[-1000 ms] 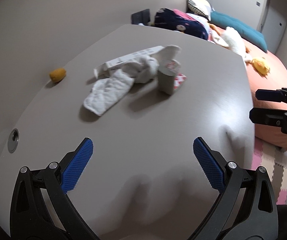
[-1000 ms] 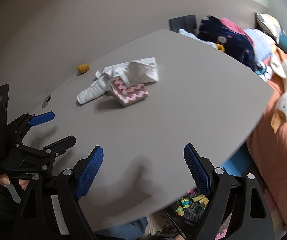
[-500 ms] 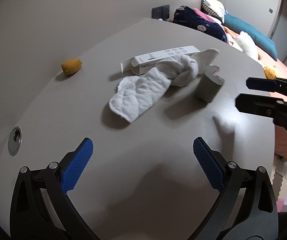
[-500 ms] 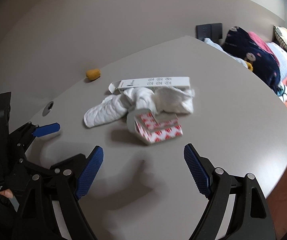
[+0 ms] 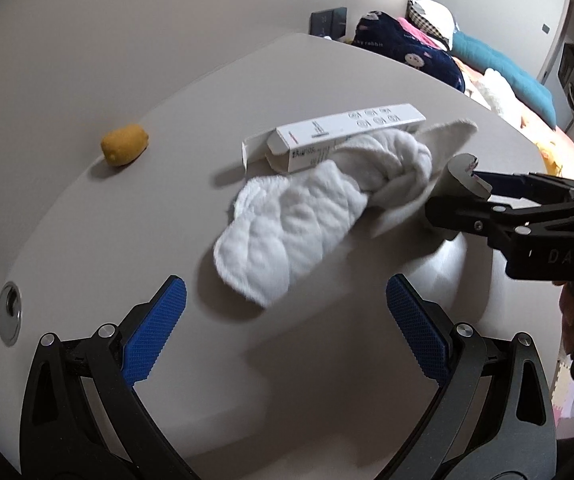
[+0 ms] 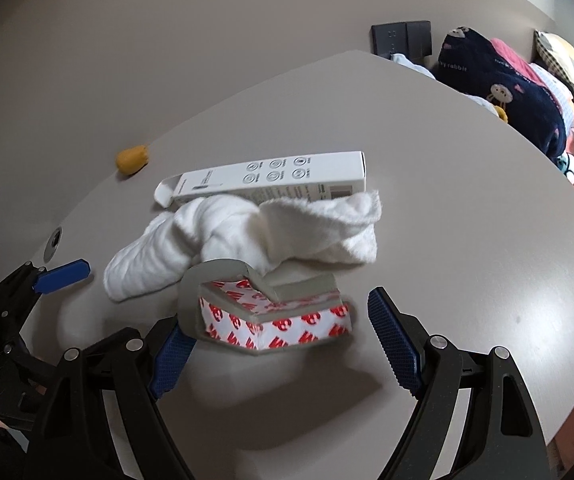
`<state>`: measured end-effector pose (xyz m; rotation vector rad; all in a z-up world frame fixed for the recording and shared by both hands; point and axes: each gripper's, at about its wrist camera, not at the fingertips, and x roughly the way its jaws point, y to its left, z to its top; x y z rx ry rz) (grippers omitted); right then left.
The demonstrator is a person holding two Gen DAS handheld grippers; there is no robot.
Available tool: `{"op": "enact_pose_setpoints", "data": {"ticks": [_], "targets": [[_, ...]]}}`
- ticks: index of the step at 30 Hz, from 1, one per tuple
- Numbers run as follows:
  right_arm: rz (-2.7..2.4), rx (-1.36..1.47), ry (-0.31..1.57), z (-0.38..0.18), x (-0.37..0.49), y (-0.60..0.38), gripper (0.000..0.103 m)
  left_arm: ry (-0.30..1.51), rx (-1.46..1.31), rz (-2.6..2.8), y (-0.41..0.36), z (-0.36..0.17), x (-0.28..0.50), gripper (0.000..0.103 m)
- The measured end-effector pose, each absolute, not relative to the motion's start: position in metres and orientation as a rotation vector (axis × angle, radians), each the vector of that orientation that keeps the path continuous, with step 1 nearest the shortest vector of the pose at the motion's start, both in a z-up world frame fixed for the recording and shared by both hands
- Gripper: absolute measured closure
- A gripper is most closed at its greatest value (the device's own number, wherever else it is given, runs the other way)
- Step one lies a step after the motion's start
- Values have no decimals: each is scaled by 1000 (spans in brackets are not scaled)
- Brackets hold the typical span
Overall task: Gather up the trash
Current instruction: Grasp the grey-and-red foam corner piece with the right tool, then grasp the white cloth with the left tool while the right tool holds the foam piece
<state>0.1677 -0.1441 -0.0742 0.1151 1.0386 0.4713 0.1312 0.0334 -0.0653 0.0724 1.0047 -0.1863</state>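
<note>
Two claws work over our grey desk, both spread apart and holding nothing. Our right claw sits low with its blue fingers either side of a grey foam corner piece backed in red-and-white paper; the left pad looks to be just touching its rounded end. Behind it a crumpled white cloth lies against a long white carton with an open flap. Our left claw hovers near the cloth's closer end. A small yellow lump rests well apart, by the wall
</note>
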Motion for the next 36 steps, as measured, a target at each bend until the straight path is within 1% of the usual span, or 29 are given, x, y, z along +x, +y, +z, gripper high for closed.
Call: {"op": "enact_pose_setpoints", "data": {"ticks": [2, 3, 4, 7, 20, 22, 23, 25, 26, 28, 29, 31, 32, 34, 36], "targets": [[476, 125, 1039, -77, 172, -144, 20, 1000, 66, -192, 33, -65, 137, 7], [477, 125, 1036, -78, 173, -144, 25, 999, 63, -197, 32, -65, 140, 7], [480, 122, 1032, -78, 174, -144, 33, 997, 60, -204, 31, -65, 143, 7], [491, 112, 1020, -77, 173, -145, 36, 996, 53, -224, 27, -66, 150, 7], [472, 169, 1007, -67, 169, -174, 38, 994, 14, -272, 9, -70, 170, 8], [465, 177, 1002, -65, 168, -178, 38, 995, 29, -272, 5, -72, 171, 14], [460, 180, 1001, -64, 168, -180, 38, 1001, 34, -271, 3, -73, 173, 20], [452, 186, 999, -62, 167, -184, 38, 1003, 55, -252, 1, -74, 173, 38], [450, 189, 999, -61, 167, -185, 38, 998, 67, -241, 1, -74, 172, 42], [444, 191, 995, -59, 166, -188, 38, 998, 55, -248, 3, -73, 173, 57], [443, 192, 994, -58, 165, -188, 38, 999, 37, -262, 5, -72, 172, 60], [440, 194, 990, -56, 163, -191, 38, 1002, 0, -276, 9, -72, 174, 74], [438, 195, 988, -55, 162, -192, 38, 1005, -21, -273, 12, -72, 174, 77], [432, 198, 984, -53, 159, -195, 38, 1006, -68, -245, 18, -72, 173, 86], [426, 200, 978, -50, 156, -198, 38, 994, -115, -226, 23, -68, 170, 89]]}}
